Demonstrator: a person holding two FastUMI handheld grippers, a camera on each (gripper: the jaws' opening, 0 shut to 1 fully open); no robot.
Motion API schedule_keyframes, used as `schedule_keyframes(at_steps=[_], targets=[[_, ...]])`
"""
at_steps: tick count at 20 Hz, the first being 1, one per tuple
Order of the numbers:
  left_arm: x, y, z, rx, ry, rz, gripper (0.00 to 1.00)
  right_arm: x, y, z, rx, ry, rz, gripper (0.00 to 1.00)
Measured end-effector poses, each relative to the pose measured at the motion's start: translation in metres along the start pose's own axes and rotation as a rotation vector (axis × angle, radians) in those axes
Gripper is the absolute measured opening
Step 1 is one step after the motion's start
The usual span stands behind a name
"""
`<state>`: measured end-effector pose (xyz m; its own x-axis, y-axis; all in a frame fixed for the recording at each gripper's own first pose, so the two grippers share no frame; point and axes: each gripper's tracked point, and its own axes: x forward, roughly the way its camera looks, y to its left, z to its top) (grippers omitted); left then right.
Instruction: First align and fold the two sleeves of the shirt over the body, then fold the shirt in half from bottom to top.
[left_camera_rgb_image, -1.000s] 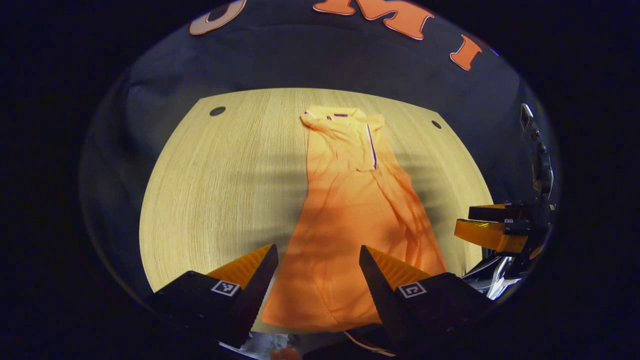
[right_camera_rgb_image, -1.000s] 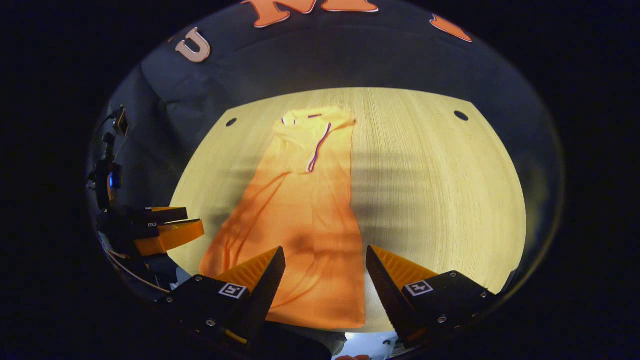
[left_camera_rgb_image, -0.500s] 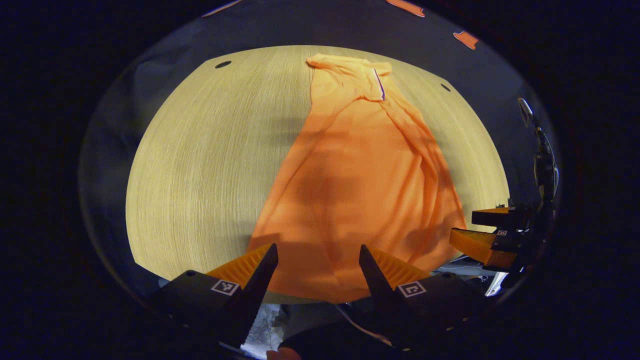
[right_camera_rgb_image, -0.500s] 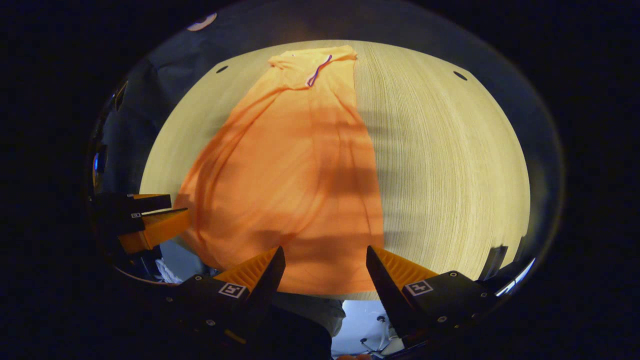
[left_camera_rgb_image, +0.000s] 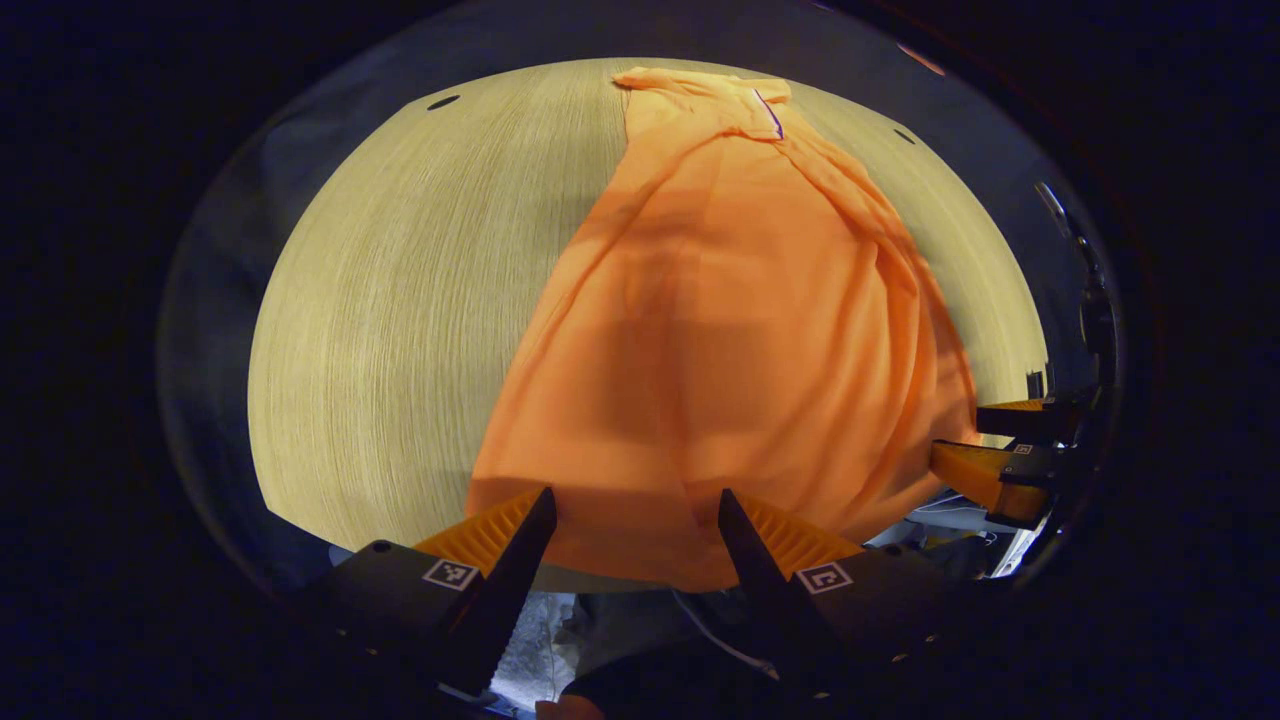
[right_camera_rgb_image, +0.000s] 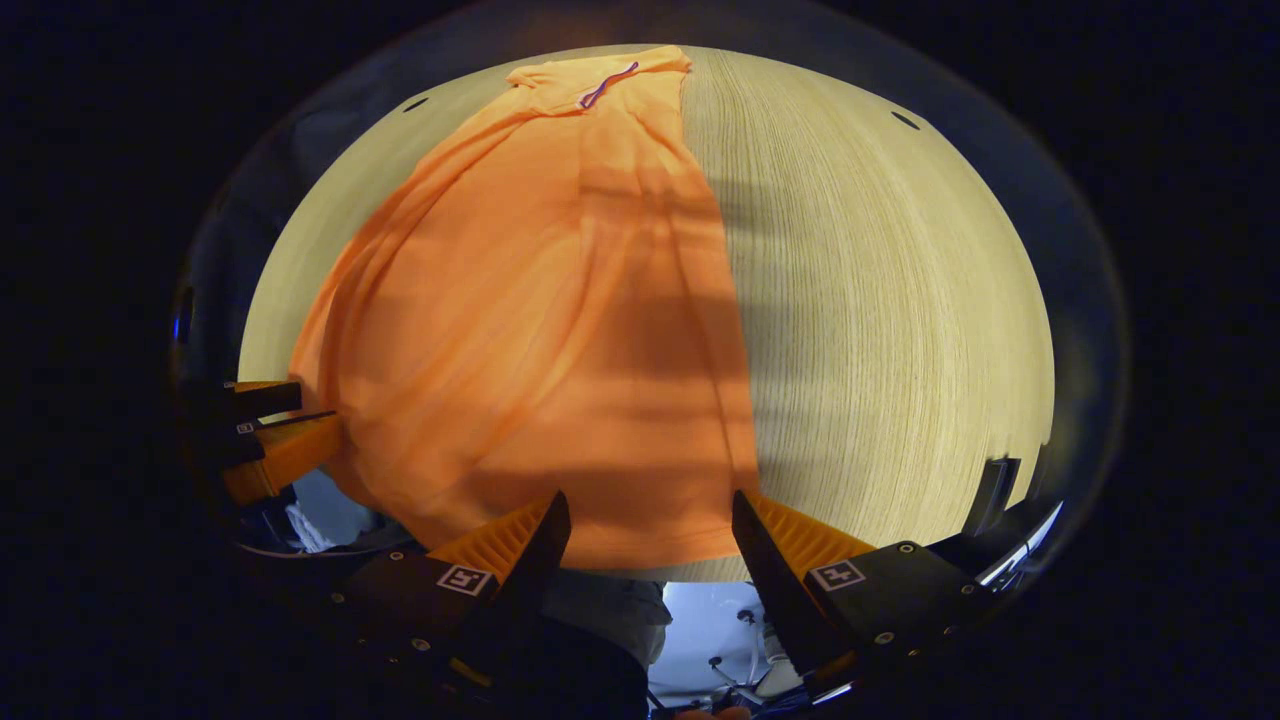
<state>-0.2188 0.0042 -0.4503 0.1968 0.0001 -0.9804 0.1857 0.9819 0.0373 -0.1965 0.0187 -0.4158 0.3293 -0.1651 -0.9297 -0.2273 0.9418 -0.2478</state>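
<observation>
An orange shirt (left_camera_rgb_image: 740, 330) lies lengthwise on the wooden table (left_camera_rgb_image: 400, 300), collar at the far end, hem at the near edge, sleeves folded in over the body. My left gripper (left_camera_rgb_image: 636, 520) hangs open just above the hem's left part, nothing between its fingers. In the right gripper view the same shirt (right_camera_rgb_image: 560, 320) stretches away from me, and my right gripper (right_camera_rgb_image: 650, 525) stands open over the hem's right corner. Each gripper also appears from the side in the other's view: the right one (left_camera_rgb_image: 1005, 455) and the left one (right_camera_rgb_image: 265, 435), both open.
The pale table (right_camera_rgb_image: 900, 300) extends bare to the right of the shirt and to its left. Small dark holes (left_camera_rgb_image: 443, 102) mark the far corners. Below the near edge I see floor and a person's clothing.
Both grippers have tilted down and moved closer to the shirt's hem, so the shirt looms larger and the booth wall has slid out of sight. Both stayed open.
</observation>
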Motion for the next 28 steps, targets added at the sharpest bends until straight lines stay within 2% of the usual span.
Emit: schedule_keyframes(at_steps=[6,10,12,13,14,15,17,18,19,20,22,28], targets=[[0.005,0.003,0.0,0.022,-0.004,0.053,0.96,0.002,0.002,-0.001,-0.02,0.008,-0.016,0.99],[0.006,0.001,0.001,0.028,-0.004,0.056,0.97,0.003,0.004,-0.002,-0.008,0.018,-0.016,0.99],[0.006,-0.001,0.002,0.016,-0.014,0.059,0.97,0.003,0.007,-0.001,-0.005,0.006,-0.016,0.9],[0.005,-0.006,0.002,0.021,-0.028,0.057,0.76,0.001,0.008,-0.001,-0.001,0.0,-0.017,0.76],[0.005,-0.011,0.003,0.037,-0.038,0.051,0.54,0.003,0.01,-0.001,-0.002,-0.006,-0.015,0.67],[0.004,-0.015,0.005,0.054,-0.056,0.044,0.32,0.003,0.011,0.0,0.009,-0.013,-0.011,0.47],[0.004,-0.022,0.006,0.064,-0.091,0.011,0.05,0.003,0.013,0.0,0.022,-0.021,0.013,0.08],[0.003,-0.025,0.008,0.049,-0.098,-0.02,0.01,0.0,0.012,0.001,0.022,-0.031,0.024,0.08],[0.004,-0.026,0.01,0.023,-0.106,-0.045,0.01,0.012,0.013,-0.004,0.038,-0.049,0.041,0.04],[0.007,-0.026,0.01,-0.004,-0.108,-0.067,0.01,0.001,0.012,0.003,0.033,-0.057,0.056,0.0],[0.002,-0.024,0.007,-0.058,-0.091,-0.105,0.01,0.002,0.012,0.002,0.051,-0.065,0.071,0.0],[-0.013,-0.028,0.015,-0.078,-0.079,-0.13,0.01,-0.006,0.011,0.004,0.057,-0.058,0.088,0.0]])
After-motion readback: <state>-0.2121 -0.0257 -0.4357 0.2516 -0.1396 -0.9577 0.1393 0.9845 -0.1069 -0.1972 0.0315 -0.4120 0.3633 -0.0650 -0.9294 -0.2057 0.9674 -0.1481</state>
